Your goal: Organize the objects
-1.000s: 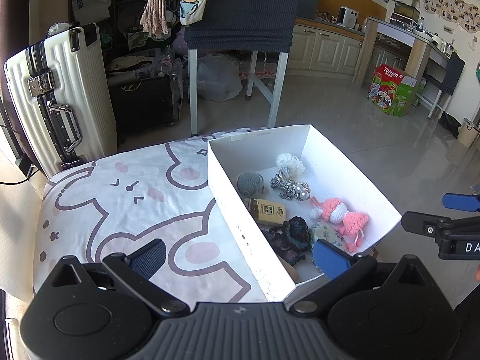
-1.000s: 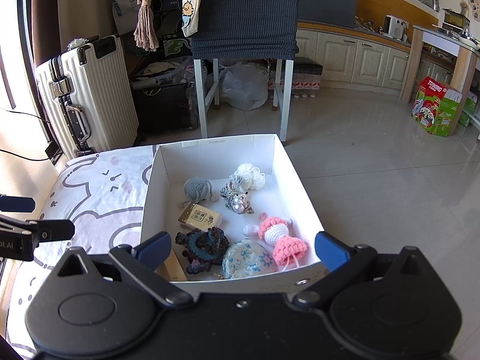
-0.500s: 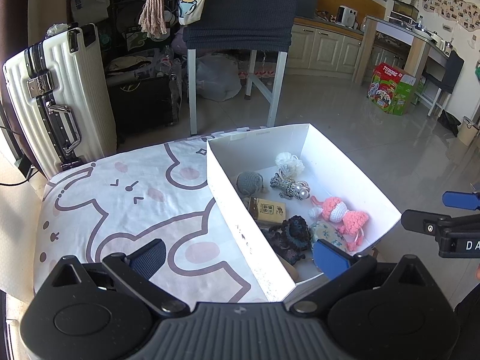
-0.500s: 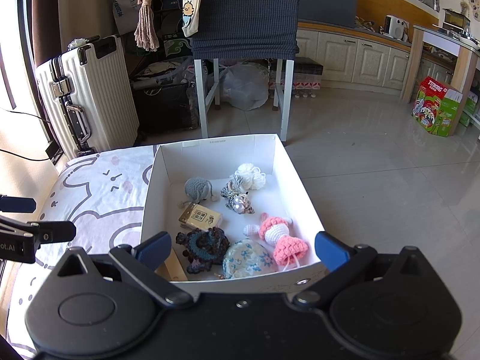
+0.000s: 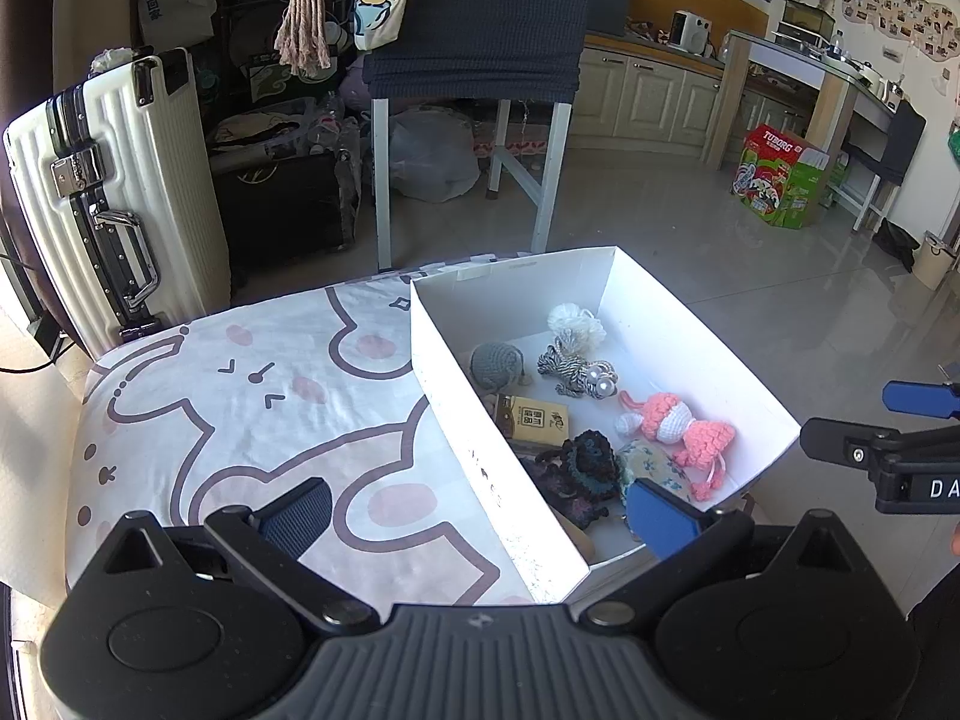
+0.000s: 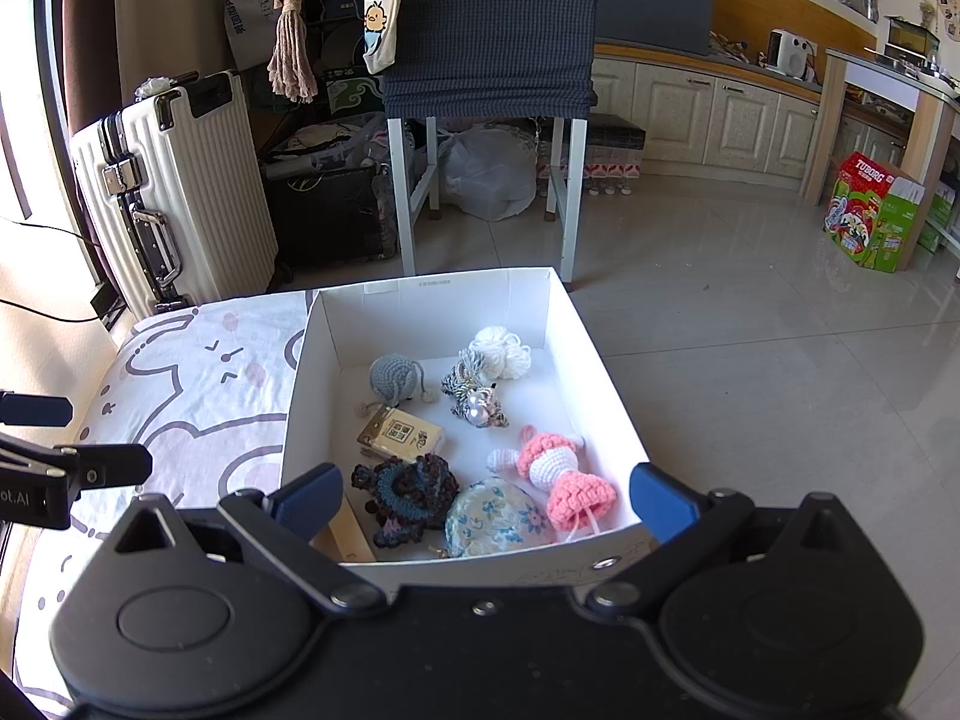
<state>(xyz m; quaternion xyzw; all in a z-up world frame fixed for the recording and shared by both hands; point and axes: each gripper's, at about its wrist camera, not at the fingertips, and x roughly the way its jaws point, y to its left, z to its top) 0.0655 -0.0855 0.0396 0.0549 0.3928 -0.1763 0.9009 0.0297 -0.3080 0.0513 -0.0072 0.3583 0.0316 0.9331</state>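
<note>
A white cardboard box [image 6: 432,306] [image 5: 516,276] sits on a cartoon-print sheet [image 5: 240,396]. Inside lie a white yarn pompom [image 6: 501,351], a grey crochet ball [image 6: 393,378], a striped zebra charm [image 6: 477,399], a tan card pack [image 6: 401,433], a dark crochet piece [image 6: 408,489], a floral pouch [image 6: 495,516] and a pink crochet doll [image 6: 558,471] [image 5: 678,426]. My left gripper [image 5: 477,507] is open, straddling the box's left wall. My right gripper [image 6: 486,495] is open over the box's near end. Neither holds anything.
A white suitcase [image 5: 114,192] stands beyond the sheet at left. A chair with a dark cover [image 6: 489,30] and bags stand behind the box. Tiled floor [image 6: 750,324] lies to the right, with a green carton [image 6: 870,210] and cabinets farther off.
</note>
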